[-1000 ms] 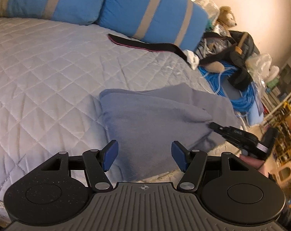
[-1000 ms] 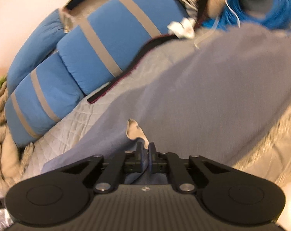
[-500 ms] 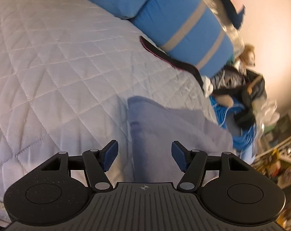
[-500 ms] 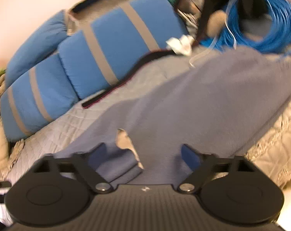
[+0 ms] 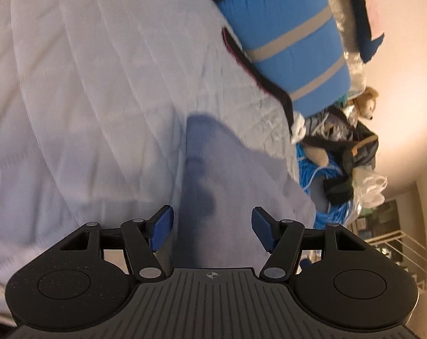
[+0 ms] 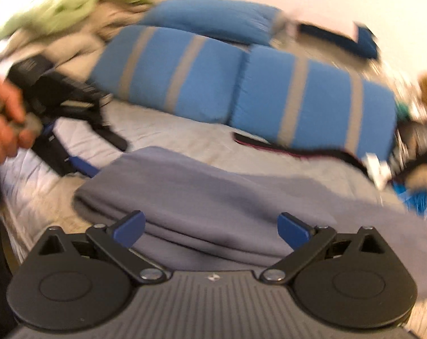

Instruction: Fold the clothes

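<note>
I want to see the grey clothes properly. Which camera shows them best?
The right wrist view: the grey garment spreads across the bed with its folded edge visible. The left wrist view shows only a blurred, shadowed part running up from between its hand-held gripper's fingers.

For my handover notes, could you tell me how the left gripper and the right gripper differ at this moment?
The right gripper stands wider open than the left gripper. The right's jaws have just been opening, above the folded grey garment; the left sits at the garment's edge, near the quilt. Both are open and hold nothing.

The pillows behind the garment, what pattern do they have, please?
Blue with grey stripes, clearest in the right wrist view.
</note>
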`<state>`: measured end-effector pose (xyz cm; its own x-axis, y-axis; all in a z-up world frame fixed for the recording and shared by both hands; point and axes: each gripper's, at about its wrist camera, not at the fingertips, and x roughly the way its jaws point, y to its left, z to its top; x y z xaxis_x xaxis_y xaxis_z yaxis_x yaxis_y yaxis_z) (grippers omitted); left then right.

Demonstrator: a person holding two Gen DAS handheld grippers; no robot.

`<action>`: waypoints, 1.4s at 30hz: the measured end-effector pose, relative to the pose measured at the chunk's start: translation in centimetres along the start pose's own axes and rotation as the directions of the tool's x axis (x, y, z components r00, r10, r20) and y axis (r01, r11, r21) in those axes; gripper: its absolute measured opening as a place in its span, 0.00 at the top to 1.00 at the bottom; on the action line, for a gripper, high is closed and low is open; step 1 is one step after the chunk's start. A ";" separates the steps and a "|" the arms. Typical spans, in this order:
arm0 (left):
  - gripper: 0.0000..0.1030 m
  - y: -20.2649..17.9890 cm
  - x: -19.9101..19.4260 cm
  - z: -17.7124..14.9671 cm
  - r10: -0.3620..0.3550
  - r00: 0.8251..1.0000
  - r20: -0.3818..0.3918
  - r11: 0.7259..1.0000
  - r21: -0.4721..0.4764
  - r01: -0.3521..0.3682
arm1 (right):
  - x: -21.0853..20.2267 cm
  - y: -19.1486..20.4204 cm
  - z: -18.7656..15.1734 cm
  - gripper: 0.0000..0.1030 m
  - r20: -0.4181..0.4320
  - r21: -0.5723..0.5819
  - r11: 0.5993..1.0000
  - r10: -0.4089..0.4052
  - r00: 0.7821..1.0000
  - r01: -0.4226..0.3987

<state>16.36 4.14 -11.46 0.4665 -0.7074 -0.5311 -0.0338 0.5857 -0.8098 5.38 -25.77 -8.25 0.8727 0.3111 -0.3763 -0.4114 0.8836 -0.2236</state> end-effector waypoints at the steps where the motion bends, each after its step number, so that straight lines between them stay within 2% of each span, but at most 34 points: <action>1: 0.42 0.0 0.2 -0.2 -0.005 1.000 -0.007 1.000 0.000 0.005 | 0.1 1.0 0.1 0.00 0.007 -0.039 0.999 0.006 1.000 -0.005; 4: 0.45 0.1 0.3 -0.3 -0.007 1.000 -0.028 1.000 0.002 0.007 | 0.4 3.4 0.6 0.00 0.035 -0.148 0.989 0.016 0.999 -0.010; 5: 0.61 0.2 0.3 -0.2 -0.005 0.999 -0.036 1.000 -0.006 0.005 | 0.5 4.2 0.7 0.00 0.044 -0.184 0.983 0.019 0.999 -0.011; 7: 0.85 0.5 0.2 0.1 0.008 0.998 -0.063 0.999 -0.037 -0.010 | 0.7 5.6 0.9 0.00 0.064 -0.264 0.965 0.023 0.998 -0.005; 12: 0.85 1.4 -0.4 0.9 -0.074 0.994 -0.082 0.985 -0.162 0.060 | 1.7 9.2 0.6 0.00 0.104 -0.456 0.890 0.028 0.994 0.022; 16: 0.85 1.2 -0.6 1.1 -0.105 0.991 -0.082 0.975 -0.202 0.087 | 3.4 11.6 0.7 0.00 0.120 -0.540 0.840 0.011 0.993 0.056; 19: 0.85 1.0 -0.5 1.1 -0.103 0.991 -0.082 0.978 -0.192 0.086 | 4.7 12.7 1.0 0.01 0.128 -0.577 0.813 -0.003 0.992 0.077; 20: 0.85 1.1 -0.5 1.1 -0.104 0.991 -0.081 0.978 -0.189 0.087 | 4.9 12.9 1.2 0.20 0.115 -0.584 0.809 0.006 0.993 0.063; 21: 0.84 1.2 -0.5 1.1 -0.104 0.991 -0.079 0.979 -0.184 0.088 | 5.2 13.0 1.4 0.57 0.097 -0.592 0.804 0.007 0.995 0.052; 24: 0.76 1.6 -0.7 1.5 -0.125 0.991 -0.046 0.979 -0.168 0.115 | 5.6 12.9 2.0 0.85 0.054 -0.587 0.809 0.005 0.999 0.028; 26: 0.56 2.0 -1.0 2.0 -0.160 0.987 -0.004 0.973 -0.167 0.157 | 5.4 12.5 2.3 0.88 0.039 -0.577 0.816 0.017 0.999 0.009; 28: 0.44 2.6 -1.2 2.6 -0.175 0.984 0.042 0.966 -0.185 0.180 | 5.0 12.4 2.4 0.89 0.035 -0.578 0.816 0.021 0.999 0.004; 30: 0.42 2.9 -0.6 3.3 -0.161 0.985 0.055 0.962 -0.213 0.169 | 4.7 12.3 2.5 0.89 0.036 -0.580 0.814 0.024 0.999 0.002; 35: 0.42 3.1 2.4 4.7 -0.207 0.978 0.007 0.940 -0.277 0.201 | 4.1 11.9 2.7 0.90 0.031 -0.588 0.809 0.032 0.999 -0.007; 36: 0.43 2.9 3.0 5.0 -0.207 0.978 0.005 0.939 -0.279 0.200 | 4.0 11.9 2.8 0.93 0.033 -0.589 0.808 0.033 0.999 -0.007; 37: 0.44 2.7 3.4 5.2 -0.198 0.980 0.007 0.942 -0.276 0.192 | 3.9 11.8 2.8 0.95 0.033 -0.588 0.809 0.035 0.999 -0.009; 39: 0.61 2.1 4.3 5.8 -0.175 0.985 0.007 0.952 -0.255 0.171 | 3.7 11.6 3.1 0.99 0.032 -0.577 0.816 0.043 0.999 -0.016; 40: 0.82 1.7 4.5 6.1 -0.142 0.990 0.002 0.964 -0.227 0.139 | 3.6 11.6 3.1 0.99 0.030 -0.574 0.819 0.049 0.998 -0.023; 42: 0.88 1.1 5.0 6.5 -0.082 0.997 -0.010 0.983 -0.166 0.079 | 3.4 11.5 3.0 1.00 0.034 -0.576 0.817 0.058 0.998 -0.028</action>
<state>24.45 3.81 -13.39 0.4590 -0.7566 -0.4656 -0.1431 0.4543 -0.8793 4.38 -13.51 -9.43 0.8558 0.3736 -0.3578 -0.5119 0.5115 -0.6902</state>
